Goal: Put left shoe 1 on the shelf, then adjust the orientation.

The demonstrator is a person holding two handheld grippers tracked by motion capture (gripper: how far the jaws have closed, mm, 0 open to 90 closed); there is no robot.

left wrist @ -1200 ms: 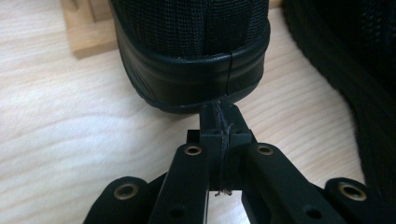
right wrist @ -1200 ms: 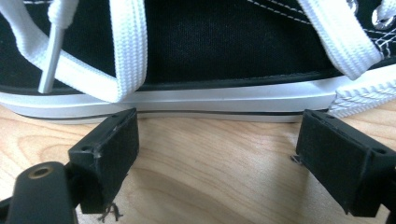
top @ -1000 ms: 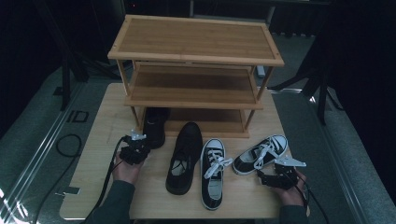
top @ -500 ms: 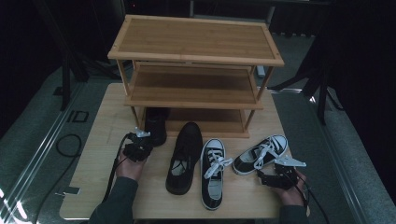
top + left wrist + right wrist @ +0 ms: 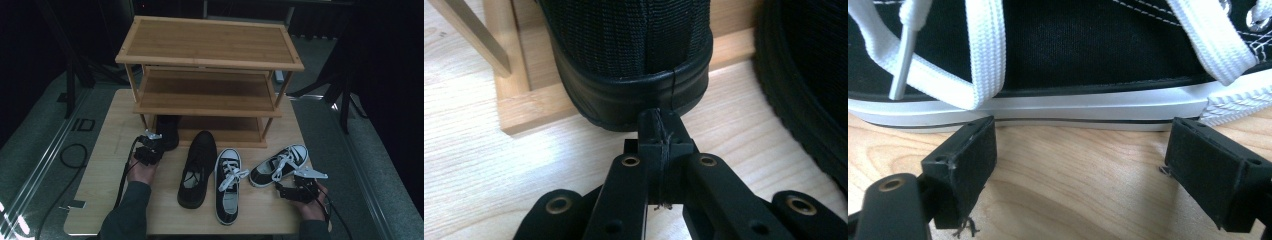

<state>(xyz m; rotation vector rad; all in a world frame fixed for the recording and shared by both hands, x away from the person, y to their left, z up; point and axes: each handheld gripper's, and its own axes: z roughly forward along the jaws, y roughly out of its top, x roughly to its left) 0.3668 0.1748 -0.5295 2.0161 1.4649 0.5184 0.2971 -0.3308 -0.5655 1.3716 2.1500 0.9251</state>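
- Pressing its closed jaws against the rubber heel rim of a black mesh shoe (image 5: 629, 55), the left tool (image 5: 148, 150) sits near the worktop's left edge; nothing is held between the jaws.
- That black mesh shoe stands with its toe tucked under the lowest shelf of a three-tier bamboo shoe rack (image 5: 210, 55), its heel hanging over the rack's front rail.
- Just right of it, a black leather lace-up shoe (image 5: 199, 167) lies on the light wooden worktop (image 5: 105, 170), toe toward the rack.
- Next comes a black canvas sneaker with white laces (image 5: 227, 185), pointing toward the worktop's front edge.
- A second black canvas sneaker with white laces (image 5: 279, 165) lies slanted near the right edge.
- The right tool (image 5: 295, 191) rests at the front right corner with its jaws wide open, their tips just short of this sneaker's white sole (image 5: 1073, 107), gripping nothing.
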